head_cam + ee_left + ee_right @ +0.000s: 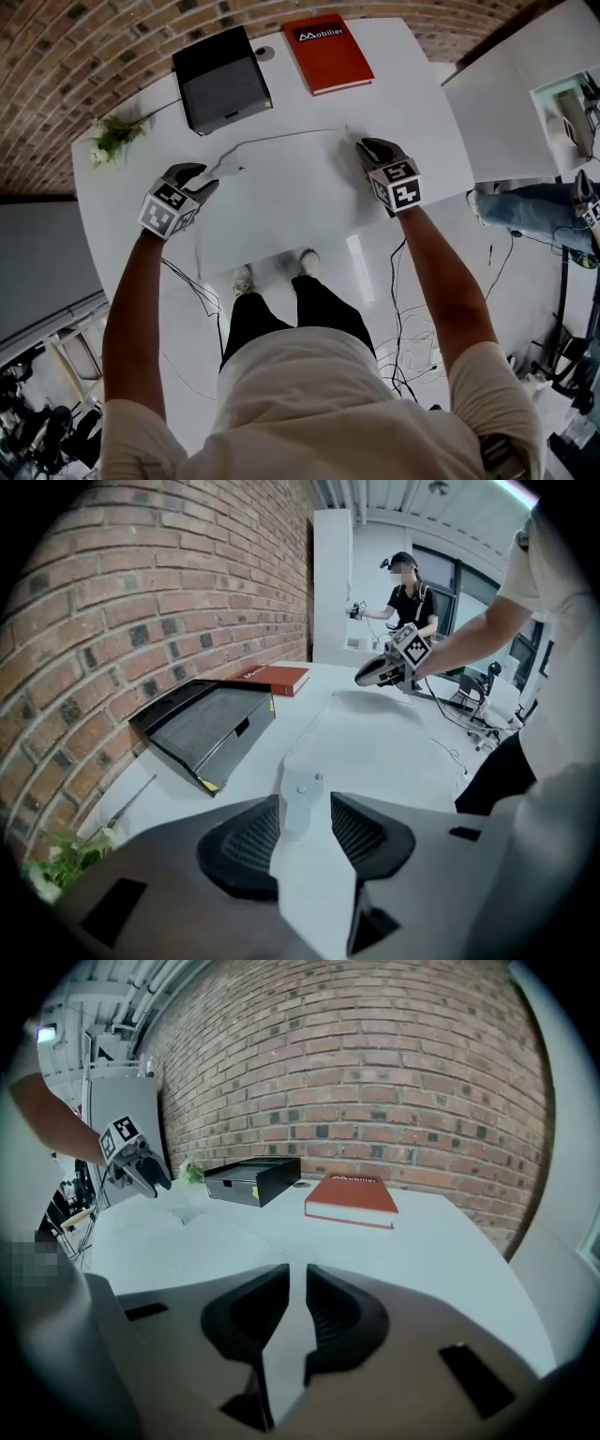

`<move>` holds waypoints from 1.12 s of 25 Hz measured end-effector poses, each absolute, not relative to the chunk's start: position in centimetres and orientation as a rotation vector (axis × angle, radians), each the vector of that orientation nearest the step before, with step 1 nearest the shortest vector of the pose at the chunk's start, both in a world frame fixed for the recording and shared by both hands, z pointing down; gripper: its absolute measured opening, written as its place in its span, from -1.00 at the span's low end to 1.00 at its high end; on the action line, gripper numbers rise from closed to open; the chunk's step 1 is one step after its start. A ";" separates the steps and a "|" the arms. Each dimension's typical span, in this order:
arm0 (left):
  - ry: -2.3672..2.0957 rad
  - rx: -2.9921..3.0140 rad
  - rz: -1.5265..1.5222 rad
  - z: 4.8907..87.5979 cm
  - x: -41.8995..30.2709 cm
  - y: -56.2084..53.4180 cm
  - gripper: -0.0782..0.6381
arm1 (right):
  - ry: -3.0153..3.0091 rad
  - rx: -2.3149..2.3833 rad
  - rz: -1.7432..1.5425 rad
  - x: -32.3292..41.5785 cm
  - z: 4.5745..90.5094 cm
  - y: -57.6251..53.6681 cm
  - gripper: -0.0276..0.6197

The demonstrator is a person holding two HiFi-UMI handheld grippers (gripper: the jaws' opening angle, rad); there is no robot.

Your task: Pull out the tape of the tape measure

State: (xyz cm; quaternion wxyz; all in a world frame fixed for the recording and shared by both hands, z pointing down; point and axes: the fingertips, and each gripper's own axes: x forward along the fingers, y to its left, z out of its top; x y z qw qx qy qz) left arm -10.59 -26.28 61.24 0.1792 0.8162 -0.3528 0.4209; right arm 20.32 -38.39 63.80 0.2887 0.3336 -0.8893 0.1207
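Observation:
A small white tape measure [228, 169] lies on the white table [281, 216], with its thin tape [281, 137] drawn out in a long curve to the right. My left gripper [210, 181] is open. The case [300, 794] sits between its pads without being pressed. My right gripper [364, 148] hovers just beyond the tape's far end. Its jaws [297, 1279] stand a little apart with only bare table showing between them. From the right gripper view the tape [234, 1234] runs away toward the left gripper [141, 1171].
A black box [222, 78] and a red book [328, 52] lie at the table's far side, with a small plant [112, 139] at the far left corner. A brick wall lies beyond. Cables [403, 319] trail on the floor. Another person [405, 597] stands farther back.

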 end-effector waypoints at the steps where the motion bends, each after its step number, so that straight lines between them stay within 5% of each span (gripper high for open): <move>1: -1.025 2.304 1.167 60.5 -10.5 -26.0 -0.32 | -2.380 0.893 0.319 20.4 63.4 -37.9 -0.73; 13: -1.193 2.383 0.873 54.2 -8.8 -19.6 -0.79 | -2.409 1.047 0.307 20.8 56.3 -27.8 -0.82; 23: -1.019 2.499 0.393 45.6 -7.7 -9.6 -0.79 | -2.430 1.183 0.326 15.7 50.0 -13.2 -0.91; 28: -0.990 2.544 0.384 43.1 -8.8 -2.9 -0.79 | -2.477 1.180 0.411 11.5 48.1 -4.7 -0.91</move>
